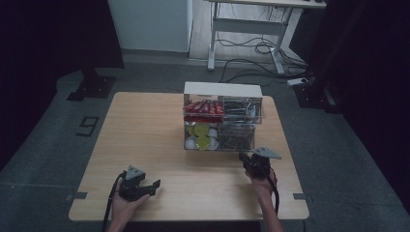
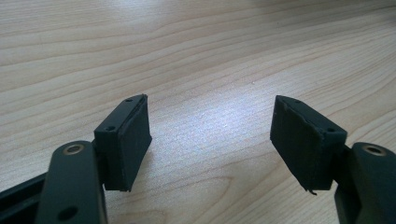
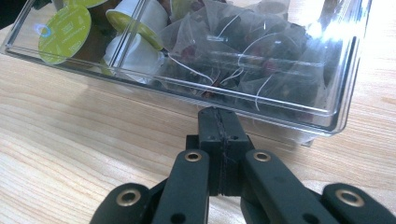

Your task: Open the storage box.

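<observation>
A clear two-tier organizer (image 1: 223, 90) with a white top stands at the table's middle back. Red packets (image 1: 203, 107) fill its upper left and green-lidded capsules (image 1: 202, 136) its lower left. Tea bags (image 1: 237, 137) fill the right side. My right gripper (image 1: 243, 158) is shut, just in front of the lower right compartment. In the right gripper view its tips (image 3: 219, 114) meet the front edge of the clear drawer (image 3: 345, 93), which holds tea bags (image 3: 243, 51) beside capsules (image 3: 65, 30); nothing shows between the pads. My left gripper (image 1: 151, 187) rests open near the front left, its jaws (image 2: 210, 100) over bare wood.
The wooden table (image 1: 145, 140) has open surface left of and in front of the organizer. Beyond it stand a desk frame (image 1: 246, 29) with cables on the floor and dark stands at both sides.
</observation>
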Action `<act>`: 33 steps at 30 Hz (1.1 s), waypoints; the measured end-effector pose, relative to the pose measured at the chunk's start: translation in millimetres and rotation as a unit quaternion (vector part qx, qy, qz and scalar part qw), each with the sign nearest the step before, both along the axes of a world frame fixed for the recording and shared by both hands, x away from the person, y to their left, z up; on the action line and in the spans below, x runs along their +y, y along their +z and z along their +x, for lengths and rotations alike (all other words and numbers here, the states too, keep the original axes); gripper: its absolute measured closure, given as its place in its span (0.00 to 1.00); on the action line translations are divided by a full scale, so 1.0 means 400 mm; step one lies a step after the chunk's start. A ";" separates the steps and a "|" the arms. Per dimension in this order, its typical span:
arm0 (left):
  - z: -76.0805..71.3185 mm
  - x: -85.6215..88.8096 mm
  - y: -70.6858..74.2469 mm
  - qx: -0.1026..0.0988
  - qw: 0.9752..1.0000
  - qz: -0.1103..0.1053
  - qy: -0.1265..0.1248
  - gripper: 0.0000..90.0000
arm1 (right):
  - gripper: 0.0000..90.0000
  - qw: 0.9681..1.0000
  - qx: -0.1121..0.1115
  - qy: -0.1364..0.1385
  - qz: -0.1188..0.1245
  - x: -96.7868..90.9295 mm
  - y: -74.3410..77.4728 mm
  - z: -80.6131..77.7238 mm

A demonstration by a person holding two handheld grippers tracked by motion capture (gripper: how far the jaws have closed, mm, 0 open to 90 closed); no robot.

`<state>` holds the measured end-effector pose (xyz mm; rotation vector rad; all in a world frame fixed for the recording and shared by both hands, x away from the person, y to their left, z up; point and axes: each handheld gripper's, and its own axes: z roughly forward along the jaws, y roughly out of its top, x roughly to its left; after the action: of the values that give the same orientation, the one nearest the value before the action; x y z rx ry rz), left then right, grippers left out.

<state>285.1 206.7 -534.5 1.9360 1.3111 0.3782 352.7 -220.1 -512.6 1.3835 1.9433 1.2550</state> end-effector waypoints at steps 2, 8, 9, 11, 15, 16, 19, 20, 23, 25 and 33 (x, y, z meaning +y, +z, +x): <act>0.000 0.000 0.000 0.000 1.000 0.000 0.000 0.32 | 1.00 1.000 0.000 -0.002 0.001 -0.001 0.000 0.000; 0.000 0.002 0.002 -0.001 1.000 -0.002 0.001 0.32 | 1.00 1.000 -0.006 -0.009 0.002 -0.007 0.003 -0.001; 0.000 0.002 0.002 -0.001 1.000 -0.002 0.001 0.32 | 1.00 1.000 -0.007 -0.009 0.004 -0.008 0.004 -0.002; 0.000 0.002 0.002 0.000 1.000 -0.002 0.001 0.32 | 1.00 1.000 -0.008 -0.009 0.004 -0.009 0.005 -0.002; 0.000 0.000 0.001 -0.001 1.000 -0.001 0.000 0.32 | 1.00 1.000 -0.016 -0.010 0.008 -0.010 0.014 -0.006; 0.000 0.000 0.001 -0.001 1.000 0.000 0.000 0.32 | 1.00 1.000 -0.017 -0.009 0.009 -0.011 0.017 -0.008; 0.001 0.000 -0.001 0.001 1.000 0.002 0.000 0.32 | 0.99 1.000 -0.020 -0.009 0.011 -0.012 0.022 -0.009; 0.001 -0.001 -0.001 0.002 1.000 0.002 -0.001 0.32 | 1.00 1.000 -0.021 -0.009 0.012 -0.011 0.023 -0.009; 0.001 -0.003 -0.002 0.002 1.000 0.002 0.000 0.32 | 1.00 1.000 -0.021 -0.009 0.016 -0.009 0.026 -0.008; 0.001 -0.004 -0.004 0.003 1.000 0.004 0.000 0.32 | 0.99 1.000 -0.020 -0.009 0.016 -0.007 0.028 -0.008; 0.001 -0.005 -0.006 0.003 1.000 0.005 -0.001 0.32 | 0.99 0.999 -0.031 -0.006 0.021 0.000 0.050 0.004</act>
<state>285.6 204.8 -536.9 1.9475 1.3134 0.3798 354.3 -220.1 -492.7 1.3590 1.8742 1.3252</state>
